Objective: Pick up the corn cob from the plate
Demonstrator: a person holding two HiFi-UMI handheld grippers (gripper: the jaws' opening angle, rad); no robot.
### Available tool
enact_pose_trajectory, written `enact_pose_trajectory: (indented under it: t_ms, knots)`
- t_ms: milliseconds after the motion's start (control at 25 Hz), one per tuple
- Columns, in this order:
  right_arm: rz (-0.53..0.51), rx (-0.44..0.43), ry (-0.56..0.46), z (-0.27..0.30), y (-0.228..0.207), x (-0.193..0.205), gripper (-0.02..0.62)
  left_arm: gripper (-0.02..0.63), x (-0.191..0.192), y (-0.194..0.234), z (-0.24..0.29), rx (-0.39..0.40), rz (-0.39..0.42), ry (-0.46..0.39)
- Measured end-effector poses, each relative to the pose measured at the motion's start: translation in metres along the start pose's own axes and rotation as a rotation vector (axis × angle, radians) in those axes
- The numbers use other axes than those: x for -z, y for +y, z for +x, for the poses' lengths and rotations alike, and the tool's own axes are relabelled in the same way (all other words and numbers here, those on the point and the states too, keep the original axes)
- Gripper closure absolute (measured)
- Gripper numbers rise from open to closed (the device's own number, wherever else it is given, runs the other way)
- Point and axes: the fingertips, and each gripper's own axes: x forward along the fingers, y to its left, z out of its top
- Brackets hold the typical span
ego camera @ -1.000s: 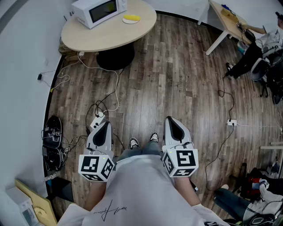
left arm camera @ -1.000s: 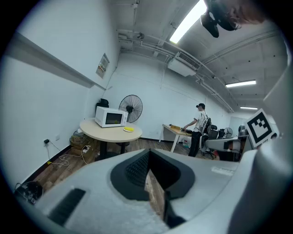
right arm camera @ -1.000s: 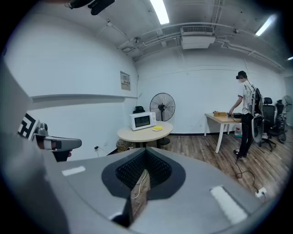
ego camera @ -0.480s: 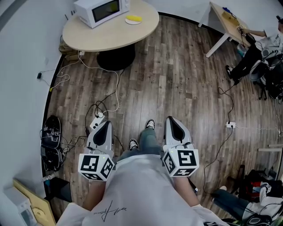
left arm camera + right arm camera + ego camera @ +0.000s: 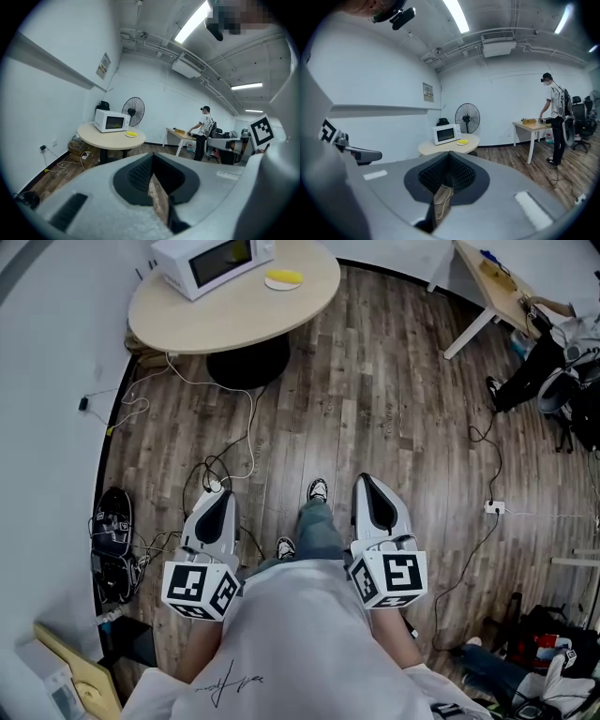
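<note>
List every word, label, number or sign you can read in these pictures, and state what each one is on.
Nothing here can be read as text.
Wall notice: print too small to read.
Cursive print on the person's white shirt: a scrawl, not legible.
Marker cubes: black-and-white square patterns only, no words.
Microwave: no brand or label can be made out.

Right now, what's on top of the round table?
A white microwave and a plate holding a yellow corn cob sit on the round table. The microwave covers the tabletop beneath it, so anything there is hidden.
</note>
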Motion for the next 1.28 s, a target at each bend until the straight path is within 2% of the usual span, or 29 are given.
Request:
enact_pose_trajectory:
  t_ms: [200,440,640,800,1000,1160,1280]
  knots:
    - [0.006,0.031,0.039,0.037,-0.025,-0.001,0.584,0.615,-0.011,0.006,0.041,0.002,0.005,0.018]
    - [0.037,0.003,0.076,0.088,-0.063,-0.013,0.584,0.615,-0.033,0.001,0.103,0.003,0.005,0.026]
    - [0.051,0.001,0.098,0.128,-0.094,-0.021,0.584,0.615,-0.057,0.003,0.148,-0.023,-0.003,-0.005]
    - [0.065,-0.026,0.105,0.154,-0.119,-0.029,0.584,0.615,-0.068,-0.015,0.187,-0.016,0.120,0.021]
    - [0.066,-0.063,0.101,0.188,-0.150,-0.039,0.583,0.615,-0.078,-0.042,0.238,0.010,0.232,0.047]
    - [0.078,-0.090,0.102,0.210,-0.170,-0.042,0.583,0.615,-0.080,-0.054,0.269,0.032,0.203,0.039]
    - [0.071,-0.112,0.110,0.223,-0.179,-0.043,0.583,0.615,-0.090,-0.051,0.283,0.020,0.167,0.017]
